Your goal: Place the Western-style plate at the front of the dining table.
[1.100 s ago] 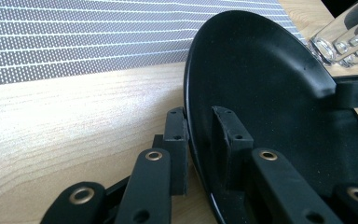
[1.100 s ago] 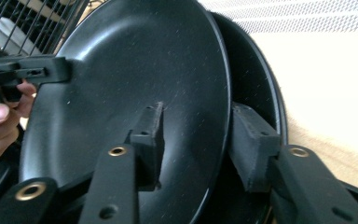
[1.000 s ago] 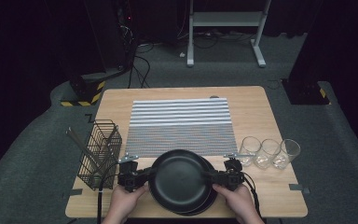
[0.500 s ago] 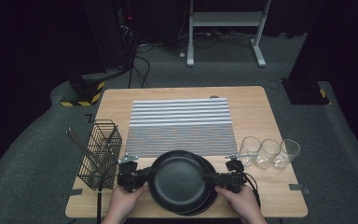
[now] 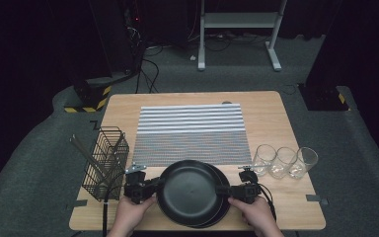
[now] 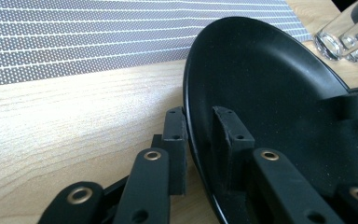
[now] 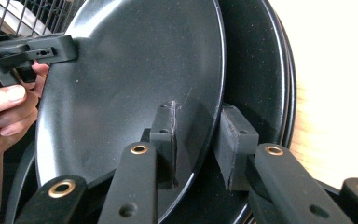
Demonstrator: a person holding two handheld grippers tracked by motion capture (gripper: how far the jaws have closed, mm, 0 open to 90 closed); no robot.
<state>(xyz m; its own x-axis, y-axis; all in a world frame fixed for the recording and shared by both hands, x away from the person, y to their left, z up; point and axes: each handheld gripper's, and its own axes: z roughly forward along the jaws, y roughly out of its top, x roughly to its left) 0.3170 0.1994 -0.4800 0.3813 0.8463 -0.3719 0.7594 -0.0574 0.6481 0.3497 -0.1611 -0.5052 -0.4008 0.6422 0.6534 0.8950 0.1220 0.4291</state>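
Note:
A stack of black plates (image 5: 223, 210) lies at the front middle of the wooden table (image 5: 271, 118). The top plate (image 5: 190, 192) sits offset to the left of the stack and is tilted. My left gripper (image 5: 154, 186) is shut on its left rim, one jaw inside the plate (image 6: 270, 93) and one outside. My right gripper (image 5: 227, 190) is shut on the opposite rim. In the right gripper view the top plate (image 7: 130, 84) stands clear above the lower plates (image 7: 256, 70), with the left gripper (image 7: 28, 53) at its far edge.
A black wire basket (image 5: 106, 163) holding sticks stands left of the plates. A striped mat (image 5: 192, 133) covers the table's middle. Three clear glasses (image 5: 286, 160) stand in a row to the right, close to my right gripper.
The top plate has shifted slightly left over the stack. My right gripper has come a little nearer the table's front edge. Both grips are unchanged.

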